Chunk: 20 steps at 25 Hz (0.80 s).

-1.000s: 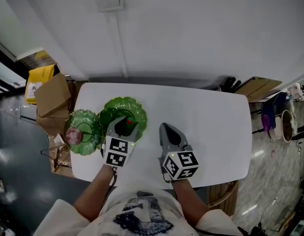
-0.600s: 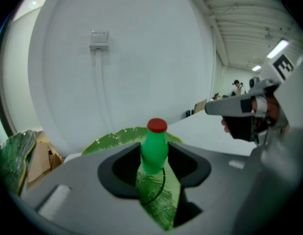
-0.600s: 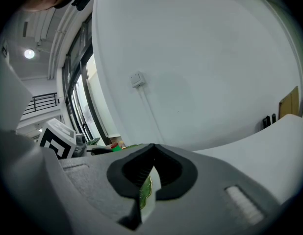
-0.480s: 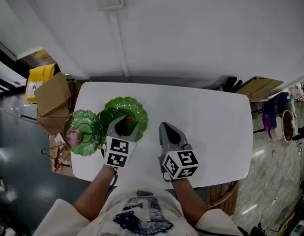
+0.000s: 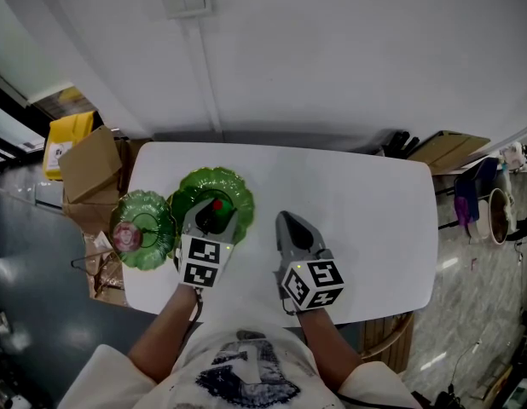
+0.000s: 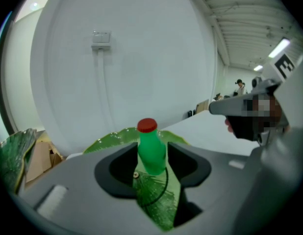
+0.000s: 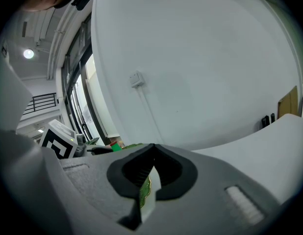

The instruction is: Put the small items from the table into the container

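Observation:
A small green bottle with a red cap (image 6: 151,148) stands upright between the jaws of my left gripper (image 6: 151,166), which is shut on its body. In the head view this left gripper (image 5: 215,215) hovers over a large green leaf-shaped dish (image 5: 195,186), and the bottle's cap (image 5: 217,204) shows at its tip. My right gripper (image 5: 287,223) rests to the right over the white table (image 5: 366,203); it is shut with nothing in it. The right gripper view shows the closed right gripper (image 7: 151,170) and a bit of the green dish beyond it.
A second, smaller green dish (image 5: 153,216) at the table's left edge holds a round pink item (image 5: 127,238). Cardboard boxes (image 5: 90,165) and a yellow bag (image 5: 69,137) stand on the floor left of the table. Bags and a folded box (image 5: 451,150) lie at the right.

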Available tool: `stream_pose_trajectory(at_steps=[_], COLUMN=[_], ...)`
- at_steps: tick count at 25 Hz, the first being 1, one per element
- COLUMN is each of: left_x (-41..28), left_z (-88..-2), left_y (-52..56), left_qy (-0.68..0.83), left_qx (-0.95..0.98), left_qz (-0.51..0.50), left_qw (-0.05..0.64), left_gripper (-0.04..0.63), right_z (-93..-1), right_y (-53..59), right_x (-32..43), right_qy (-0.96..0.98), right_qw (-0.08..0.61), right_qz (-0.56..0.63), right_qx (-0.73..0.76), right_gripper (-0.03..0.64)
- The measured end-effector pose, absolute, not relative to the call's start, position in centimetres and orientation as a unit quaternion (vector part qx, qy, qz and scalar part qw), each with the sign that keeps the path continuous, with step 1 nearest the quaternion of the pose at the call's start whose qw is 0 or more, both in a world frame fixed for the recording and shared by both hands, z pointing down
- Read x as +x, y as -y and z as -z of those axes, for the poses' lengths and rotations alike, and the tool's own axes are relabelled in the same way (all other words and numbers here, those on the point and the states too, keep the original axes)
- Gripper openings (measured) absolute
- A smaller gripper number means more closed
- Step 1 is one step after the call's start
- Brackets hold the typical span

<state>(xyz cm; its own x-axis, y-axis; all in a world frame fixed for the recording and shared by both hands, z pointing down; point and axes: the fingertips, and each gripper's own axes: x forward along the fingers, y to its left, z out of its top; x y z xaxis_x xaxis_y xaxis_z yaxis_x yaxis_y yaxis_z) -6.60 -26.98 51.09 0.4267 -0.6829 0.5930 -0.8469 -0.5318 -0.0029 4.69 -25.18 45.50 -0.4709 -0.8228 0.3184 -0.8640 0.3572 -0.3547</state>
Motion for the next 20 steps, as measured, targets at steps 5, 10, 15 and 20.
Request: stream_pose_trajectory(at_steps=[5,10,15,20], left_x=[-6.62,-6.54,-6.59,-6.77], left_z=[-50.92,-50.86,-50.69,-50.54], left_y=[27.01,27.04,26.98,26.75], left_qy=[0.460,0.461,0.464,0.470], left_qx=[0.832,0.833,0.832,0.829], left_qz=[-0.271,-0.269,-0.268,-0.266], left_qw=[0.150,0.149,0.146,0.145], left_gripper=[0.170,0.172,0.178,0.203], right_z=[-45.39,-45.41,-45.32,-45.17], right_y=[25.02,24.91,24.74,24.36], right_x=[4.91,5.00,5.03,4.95], right_qy=[0.822,0.821,0.821,0.822], right_qw=[0.043,0.042,0.042,0.041], right_qz=[-0.241,-0.241,-0.240,-0.239], right_qx=[0.515,0.516,0.516,0.515], right_gripper=[-0.003,-0.003,-0.002,-0.003])
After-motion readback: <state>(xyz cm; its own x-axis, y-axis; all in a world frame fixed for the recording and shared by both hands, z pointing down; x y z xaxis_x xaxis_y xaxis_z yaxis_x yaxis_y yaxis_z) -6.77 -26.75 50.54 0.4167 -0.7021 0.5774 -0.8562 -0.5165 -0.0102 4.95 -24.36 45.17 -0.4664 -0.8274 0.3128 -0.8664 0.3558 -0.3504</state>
